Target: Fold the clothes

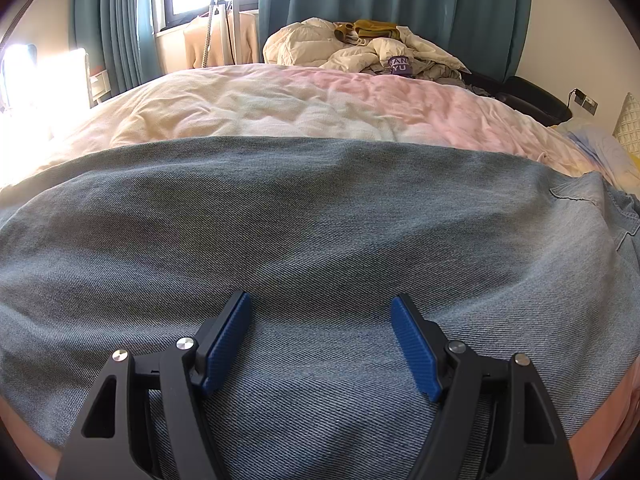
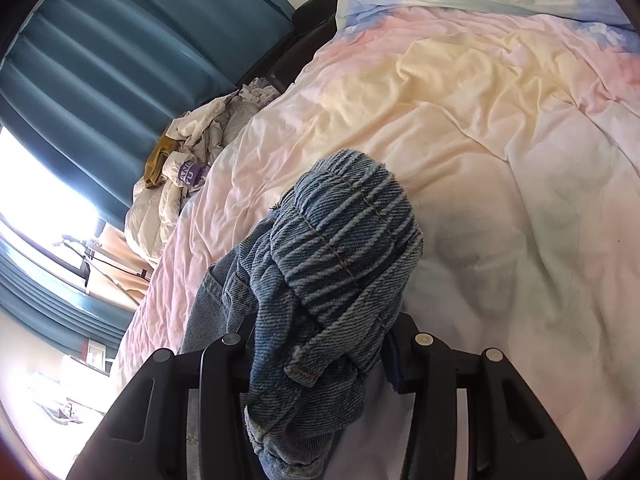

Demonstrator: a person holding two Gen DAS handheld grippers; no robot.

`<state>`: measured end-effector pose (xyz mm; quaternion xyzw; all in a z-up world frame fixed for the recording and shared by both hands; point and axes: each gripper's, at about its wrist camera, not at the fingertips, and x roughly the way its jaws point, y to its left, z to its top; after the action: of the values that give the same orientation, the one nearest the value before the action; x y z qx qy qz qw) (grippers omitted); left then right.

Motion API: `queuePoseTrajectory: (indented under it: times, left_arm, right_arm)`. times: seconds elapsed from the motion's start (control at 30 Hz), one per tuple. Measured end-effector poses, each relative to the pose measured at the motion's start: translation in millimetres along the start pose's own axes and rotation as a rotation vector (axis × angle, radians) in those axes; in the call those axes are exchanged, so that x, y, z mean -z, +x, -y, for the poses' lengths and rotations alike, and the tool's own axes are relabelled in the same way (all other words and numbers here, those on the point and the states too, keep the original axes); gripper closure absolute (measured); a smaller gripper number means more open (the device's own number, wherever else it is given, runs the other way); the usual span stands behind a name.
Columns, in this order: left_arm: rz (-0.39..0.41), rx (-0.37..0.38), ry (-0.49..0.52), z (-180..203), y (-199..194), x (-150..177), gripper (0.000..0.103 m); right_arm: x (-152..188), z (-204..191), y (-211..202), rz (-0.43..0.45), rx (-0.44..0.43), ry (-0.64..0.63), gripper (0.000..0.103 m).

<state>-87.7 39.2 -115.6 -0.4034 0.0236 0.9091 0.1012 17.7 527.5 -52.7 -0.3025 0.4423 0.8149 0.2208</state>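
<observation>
The right gripper (image 2: 320, 364) has its jaws clamped on bunched jeans (image 2: 340, 248), lifting them to fold; the left gripper (image 1: 320, 344), jaws apart, steadies denim on the bed (image 1: 280, 100).

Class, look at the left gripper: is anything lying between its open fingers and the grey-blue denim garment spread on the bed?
Nothing visible does. The left gripper stands open directly over the grey-blue denim garment, with only bare cloth between its blue pads. The right gripper is already shut on a bunched part of the denim.
</observation>
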Motion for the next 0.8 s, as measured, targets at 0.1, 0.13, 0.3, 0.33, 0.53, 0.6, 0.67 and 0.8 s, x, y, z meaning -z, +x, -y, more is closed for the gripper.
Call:
queuePoseTrajectory:
  times: [0.1, 0.13, 0.3, 0.33, 0.53, 0.6, 0.67, 0.8]
  left_arm:
    - [0.001, 0.000, 0.000, 0.2, 0.1, 0.4, 0.029]
    - [0.002, 0.000, -0.001, 0.5, 0.2, 0.6, 0.029]
    - [0.004, 0.000, 0.000, 0.3, -0.1, 1.6, 0.029]
    - [0.004, -0.001, 0.000, 0.3, -0.2, 1.8, 0.029]
    - [0.014, -0.006, -0.001, 0.3, -1.0, 3.2, 0.028]
    - [0.016, -0.009, 0.002, 0.8, -0.5, 3.4, 0.028]
    - [0.017, -0.006, 0.000, 0.5, -0.6, 3.1, 0.028]
    - [0.018, -0.001, -0.004, 0.1, -1.5, 2.6, 0.028]
  right_arm:
    - [-0.1, 0.6, -0.8, 0.000, 0.000, -0.001, 0.060]
    - [0.1, -1.0, -0.7, 0.003, 0.004, -0.010, 0.060]
    - [0.0, -5.8, -0.1, 0.014, 0.016, -0.038, 0.060]
    - [-0.1, -5.9, 0.1, 0.014, 0.016, -0.039, 0.060]
    - [0.9, -5.7, 0.1, 0.014, 0.007, -0.039, 0.060]
    - [0.4, -5.2, 0.4, 0.014, 0.005, -0.040, 0.060]
    - [-0.3, -4.7, 1.2, 0.013, 0.002, -0.039, 0.060]
    - [-1.5, -5.6, 0.5, 0.022, -0.008, -0.036, 0.060]
